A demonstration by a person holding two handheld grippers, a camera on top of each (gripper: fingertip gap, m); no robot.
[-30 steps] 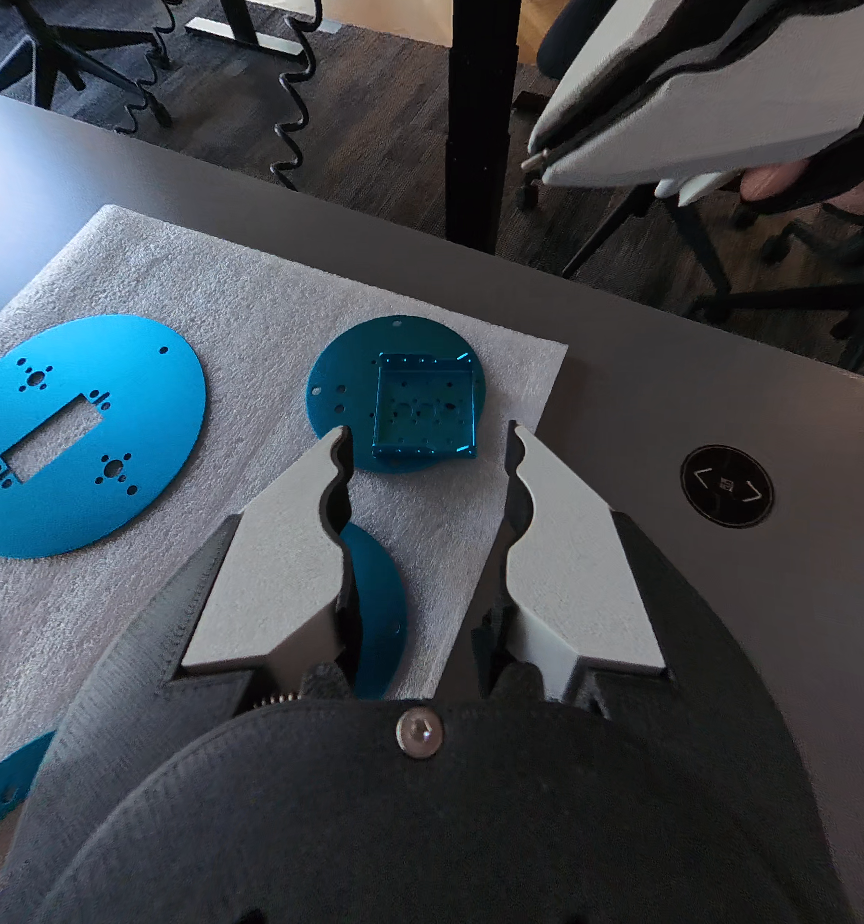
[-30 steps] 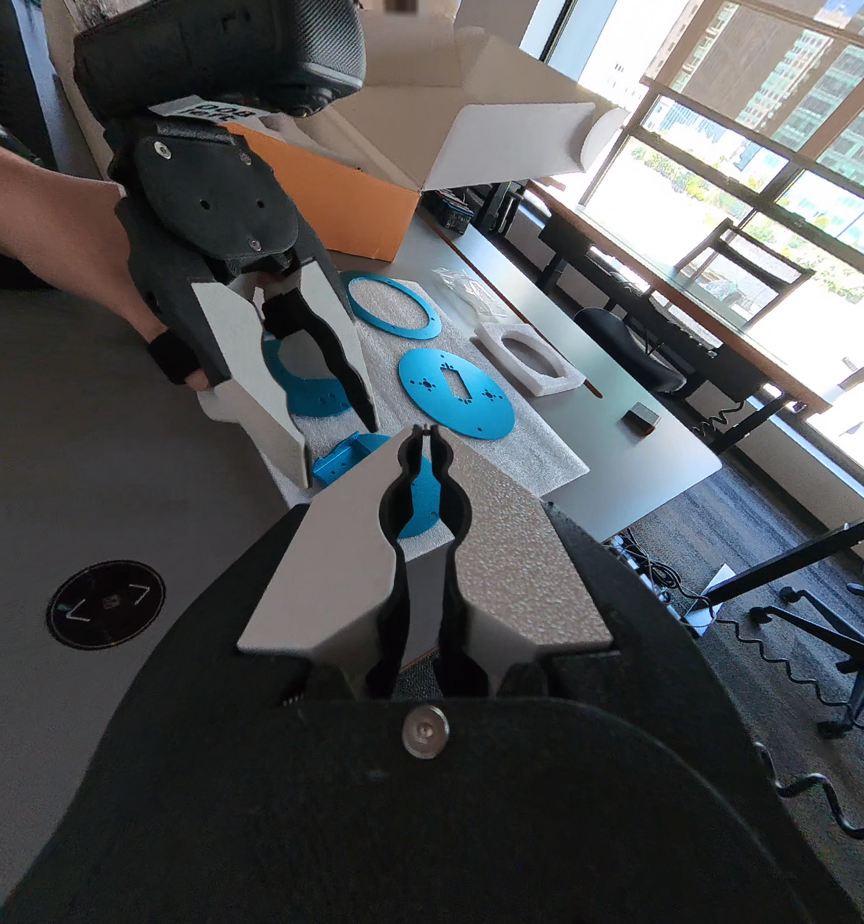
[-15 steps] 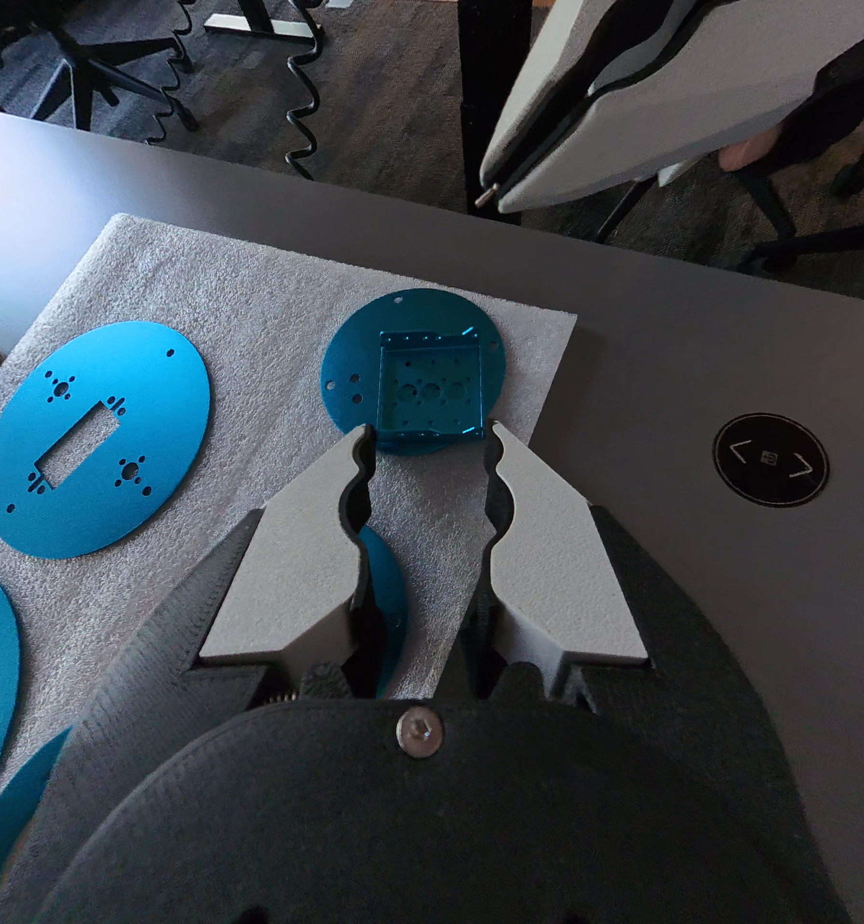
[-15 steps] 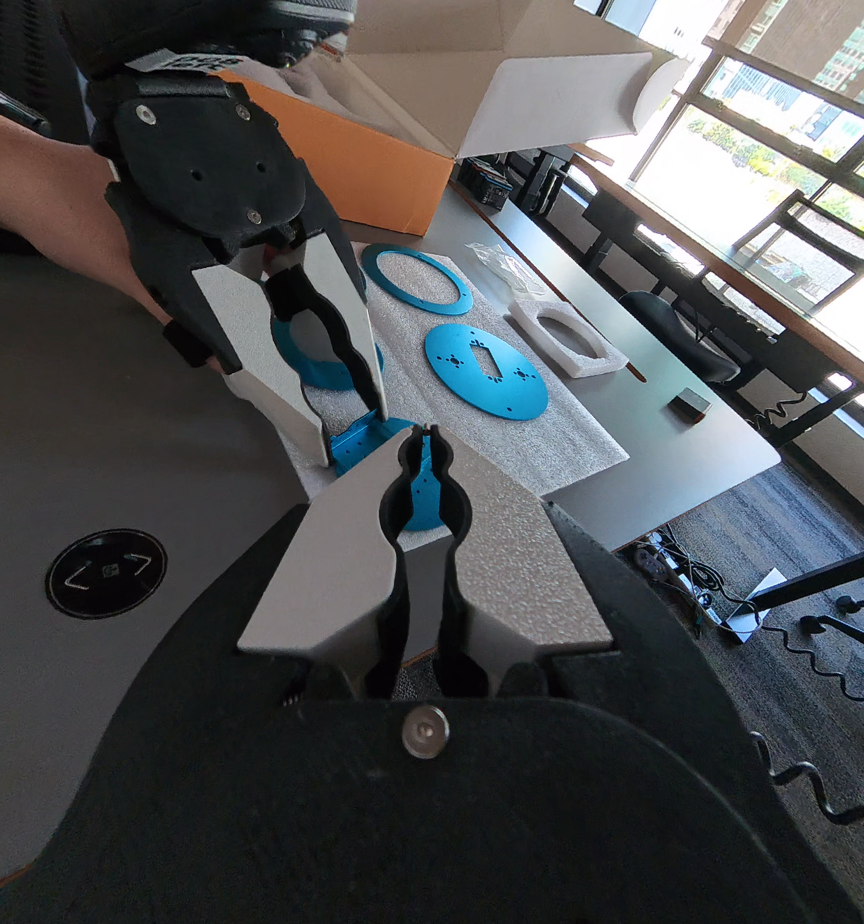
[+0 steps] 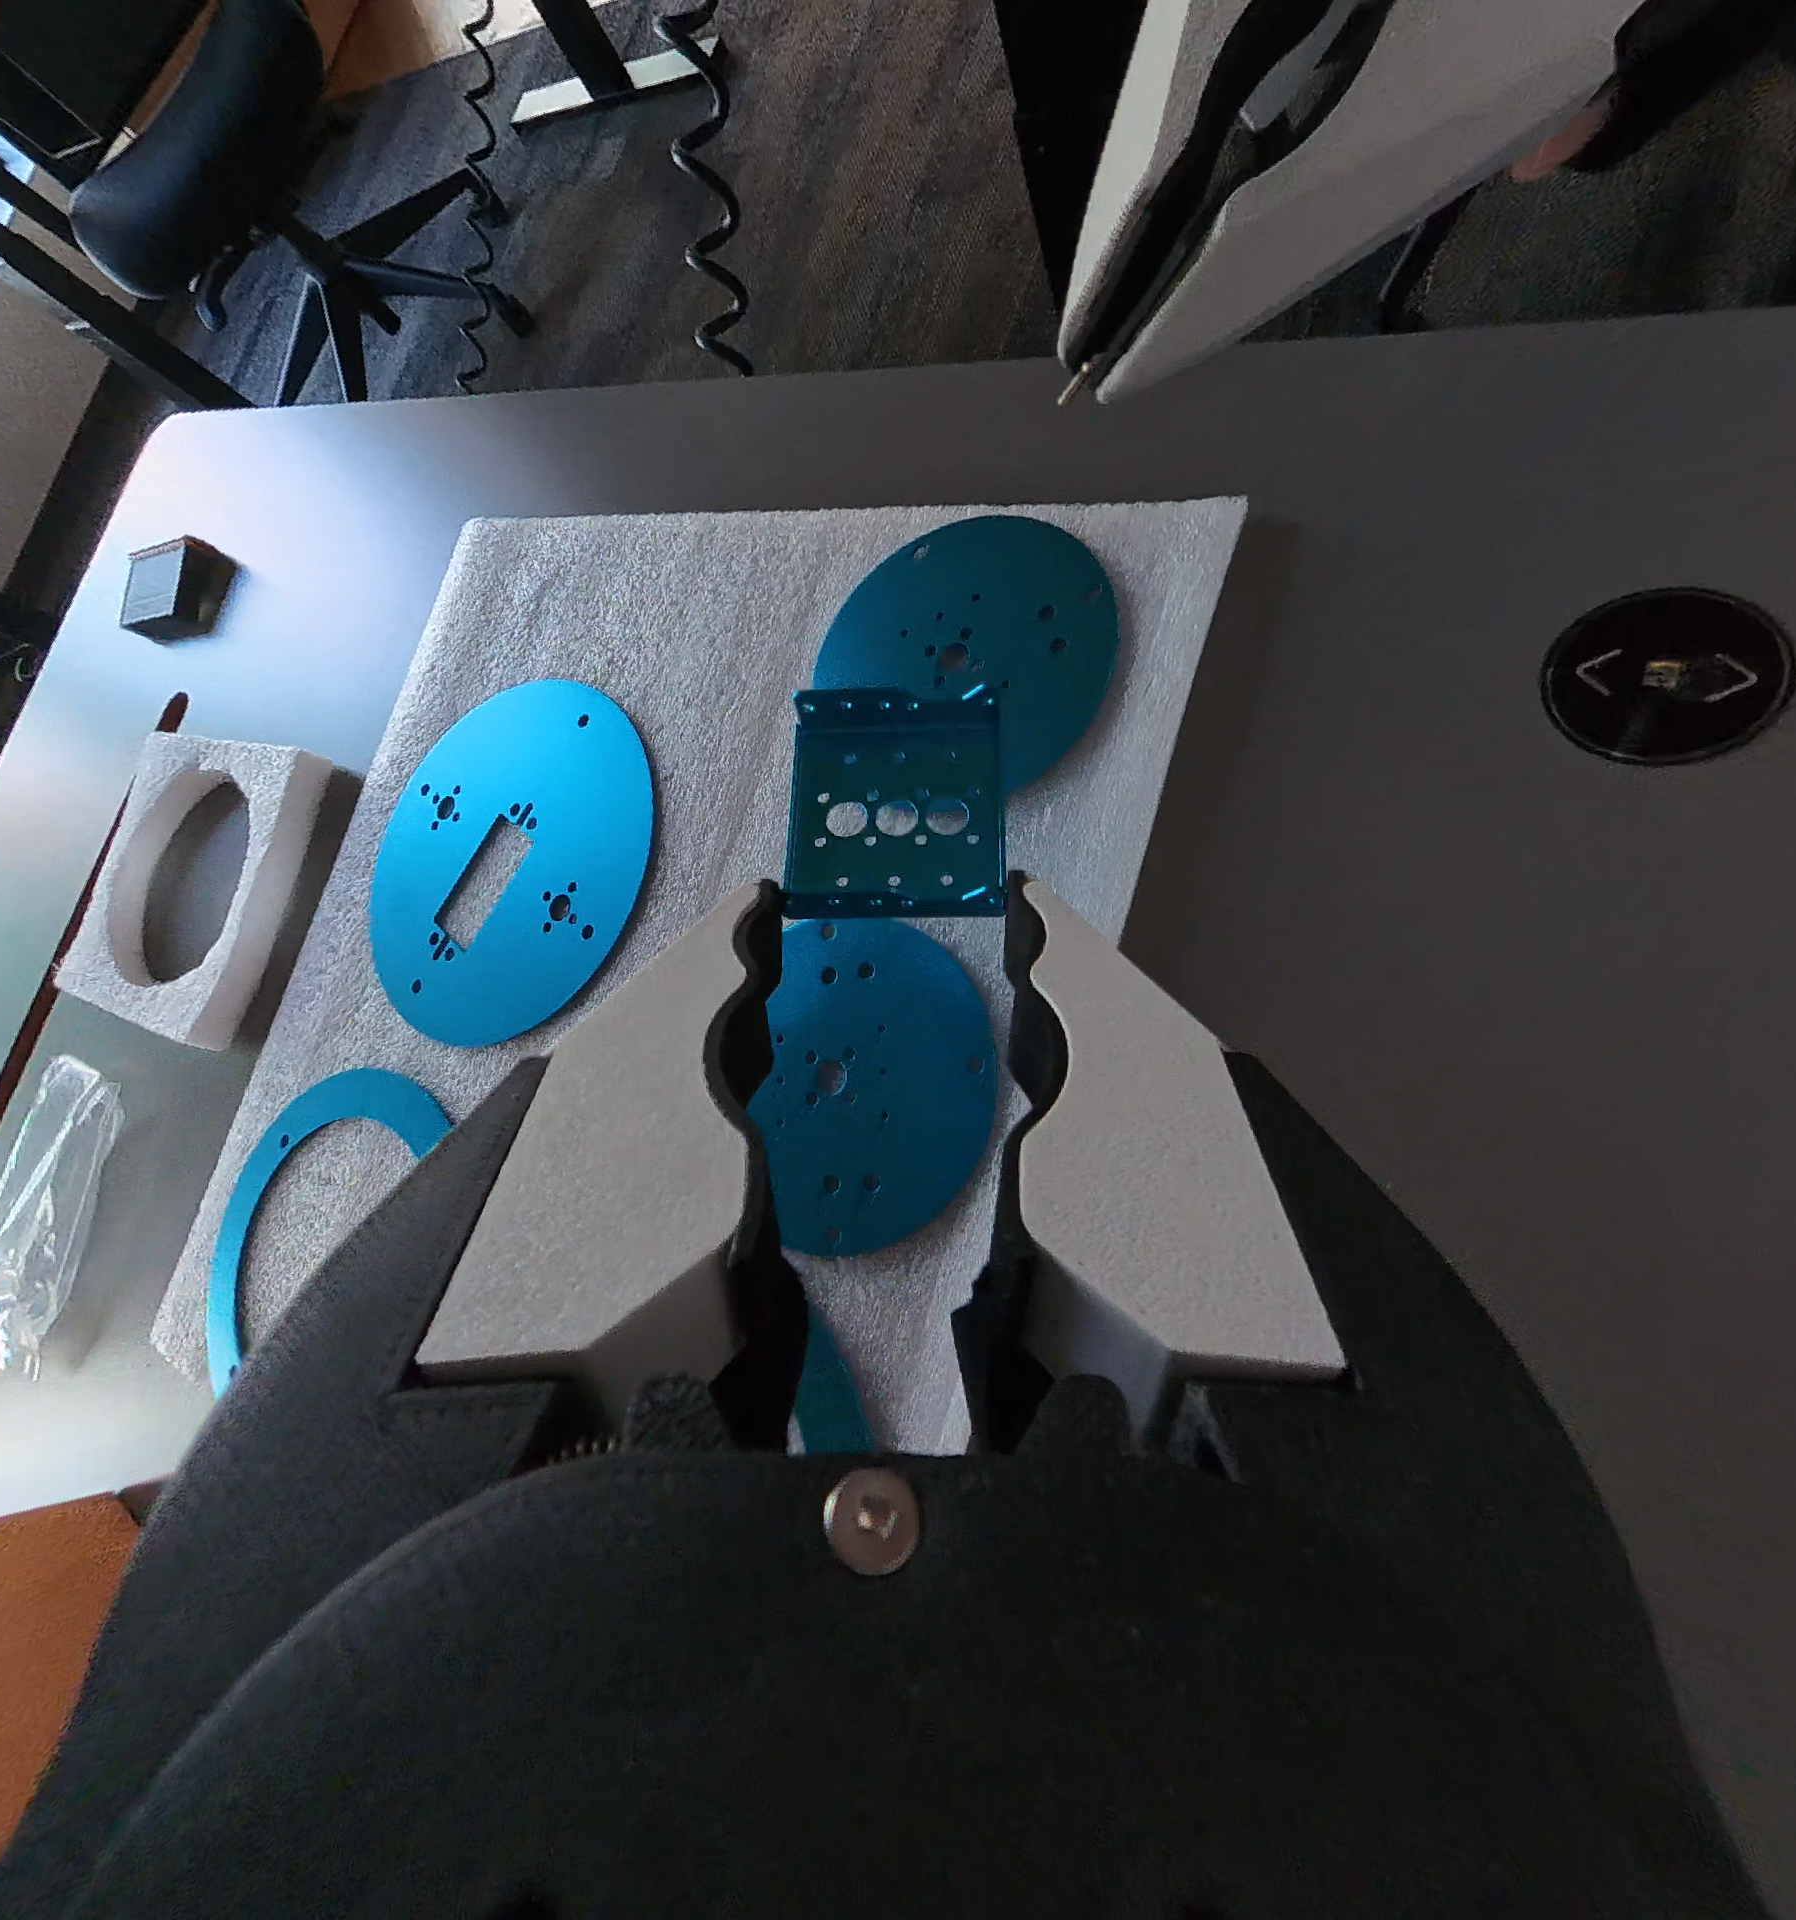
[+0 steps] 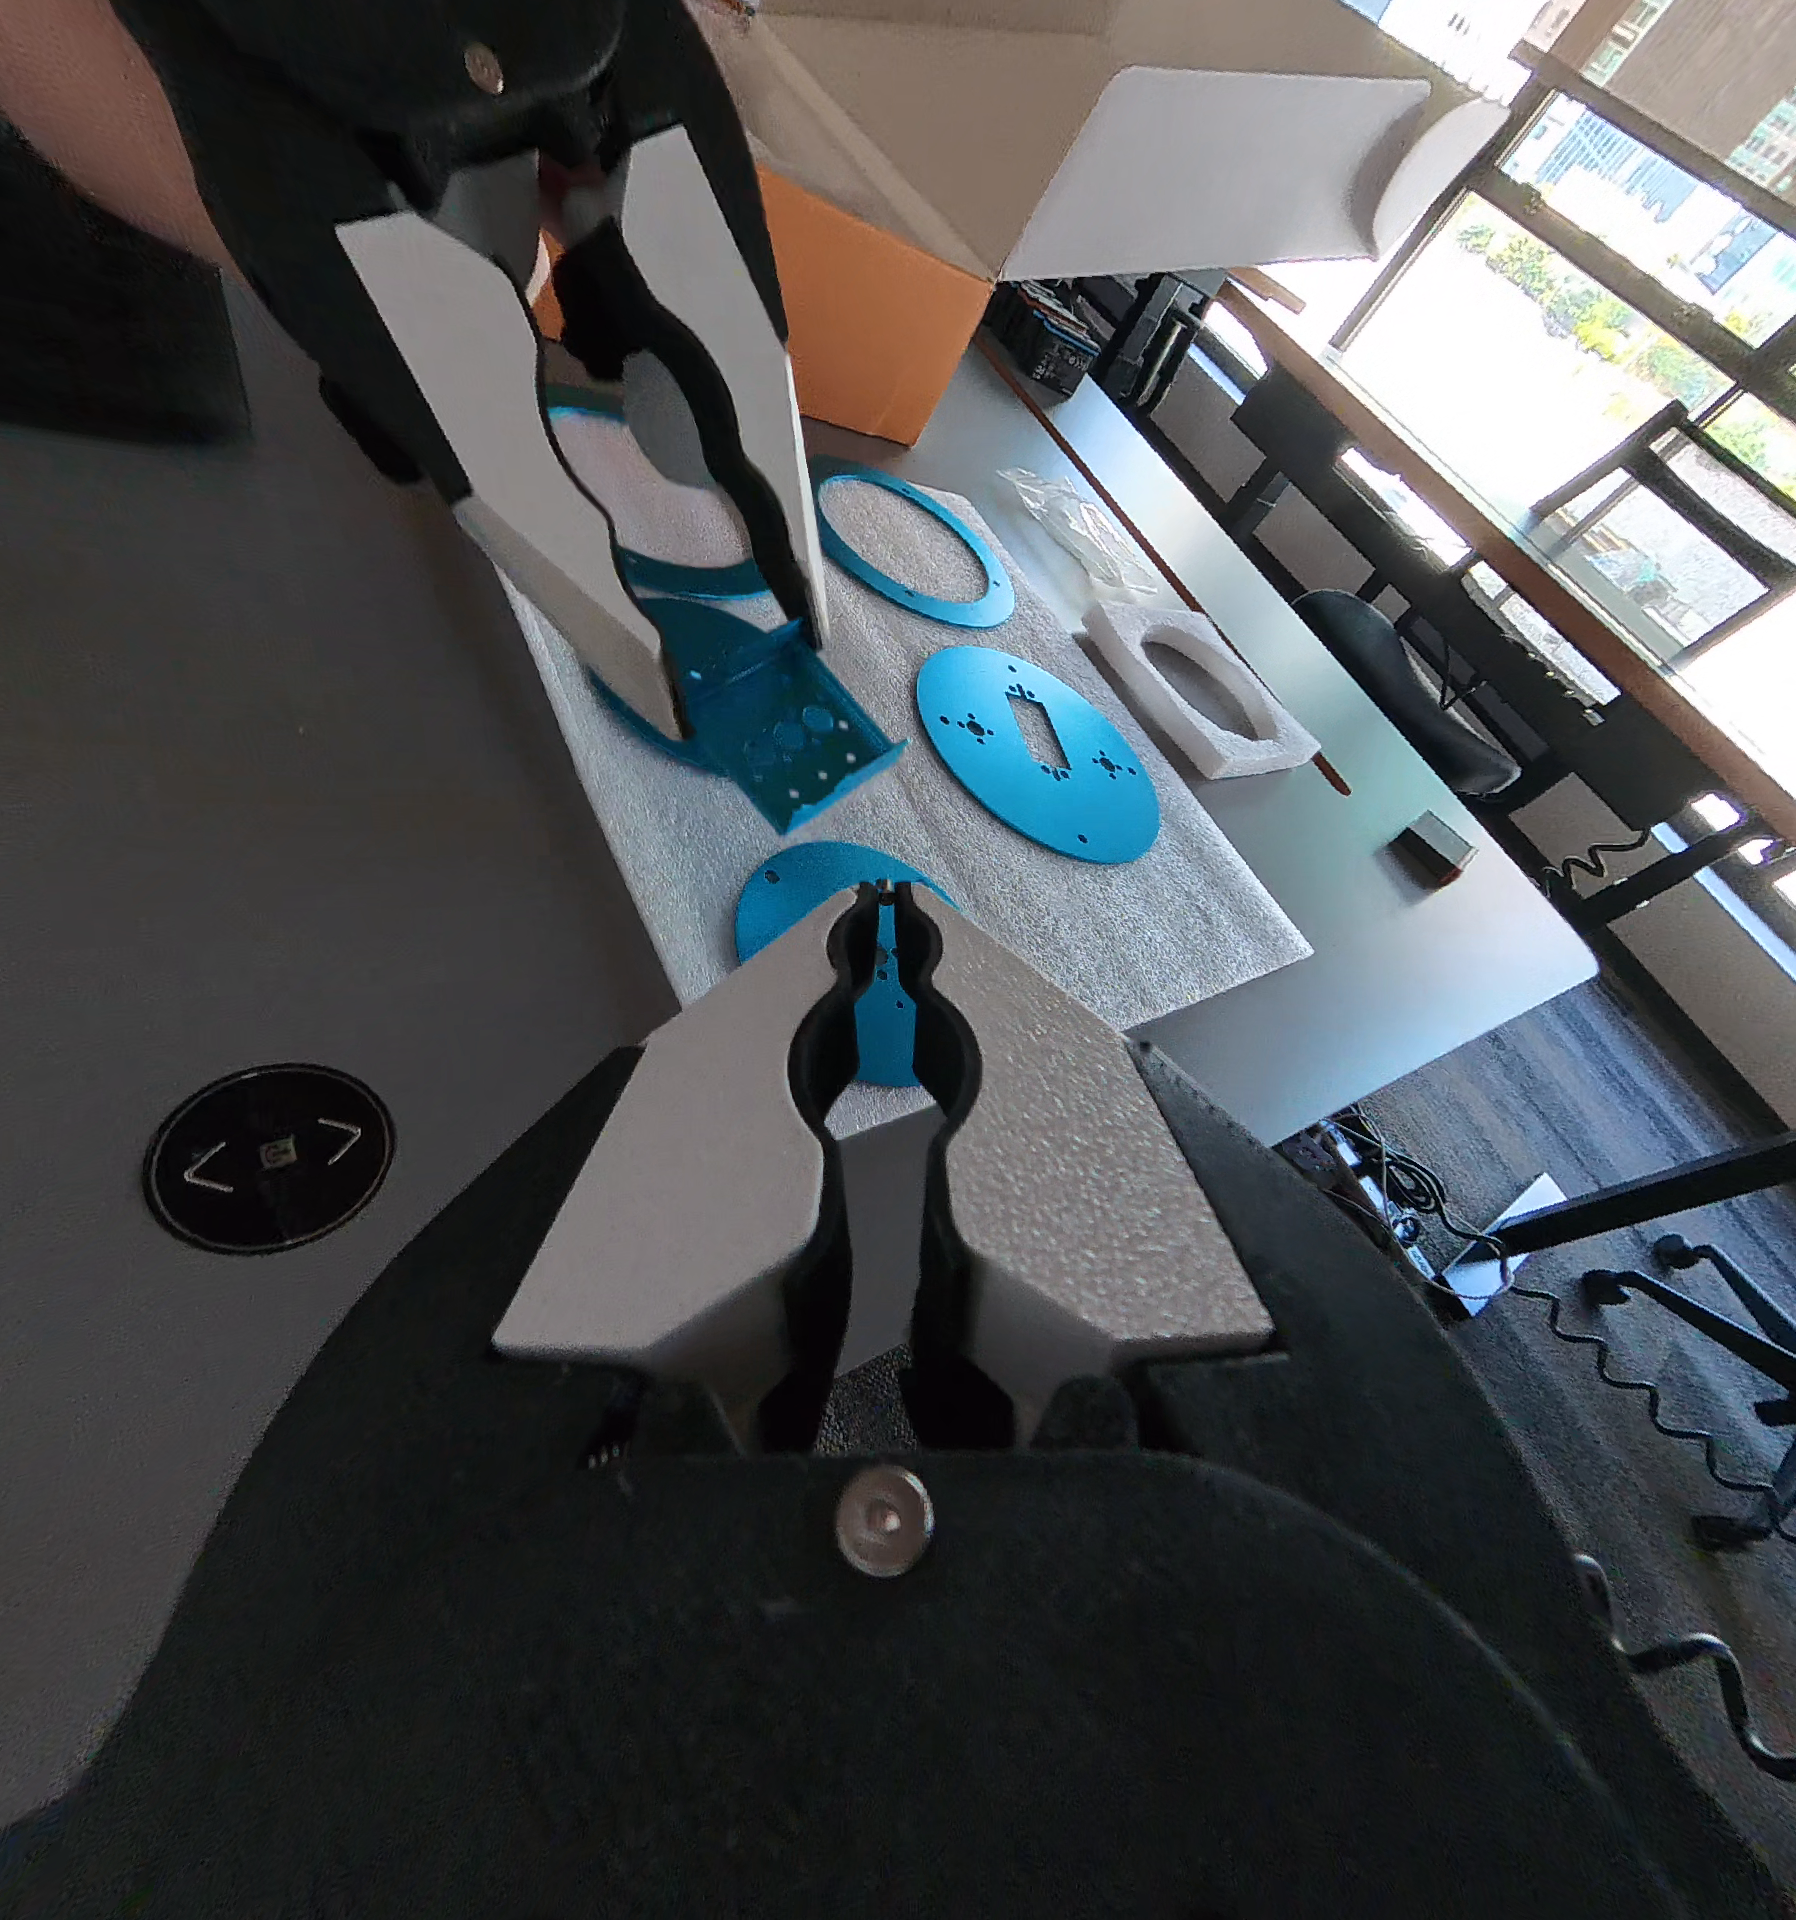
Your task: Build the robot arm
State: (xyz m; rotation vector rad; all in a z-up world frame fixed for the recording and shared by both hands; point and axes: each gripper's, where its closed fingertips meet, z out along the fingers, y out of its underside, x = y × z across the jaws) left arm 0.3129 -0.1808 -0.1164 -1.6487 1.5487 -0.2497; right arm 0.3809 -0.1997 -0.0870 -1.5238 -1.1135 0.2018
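**Bracket lifted between the left fingers, screw pinched in the right**

Foam sheet point(image 5: 665, 623) on the grey table point(image 5: 1496, 1039) serves as the landmark. Above its middle, the left gripper point(image 5: 889, 899) holds a blue square bracket point(image 5: 894, 821) by its near edge, one fingertip on each corner, the fingers closed on it with a gap as wide as the bracket. In the right wrist view the same bracket point(image 6: 785, 743) hangs tilted from those fingers point(image 6: 603, 613), clear of the foam.

Near the foam's far right corner, the right gripper point(image 5: 1081, 384) hovers with its fingers pressed together on a small metal screw point(image 6: 886, 889), whose tip pokes out at the front.

Flat on the foam lie a drilled blue disc point(image 5: 977, 634) at the far right, a second drilled disc point(image 5: 873, 1081) under the left gripper, a blue disc with a rectangular cutout point(image 5: 515, 862) toward the left, and a blue ring point(image 5: 281, 1174) at the near left corner.

Left of the foam sit a white foam block with an oval hole point(image 5: 193, 883), a clear plastic bag point(image 5: 37, 1205) and a small dark box point(image 5: 172, 587). Right of the foam, a round black control panel point(image 5: 1668, 675) is set into the table. An orange cardboard box point(image 6: 863, 322) stands beyond the foam's near end.
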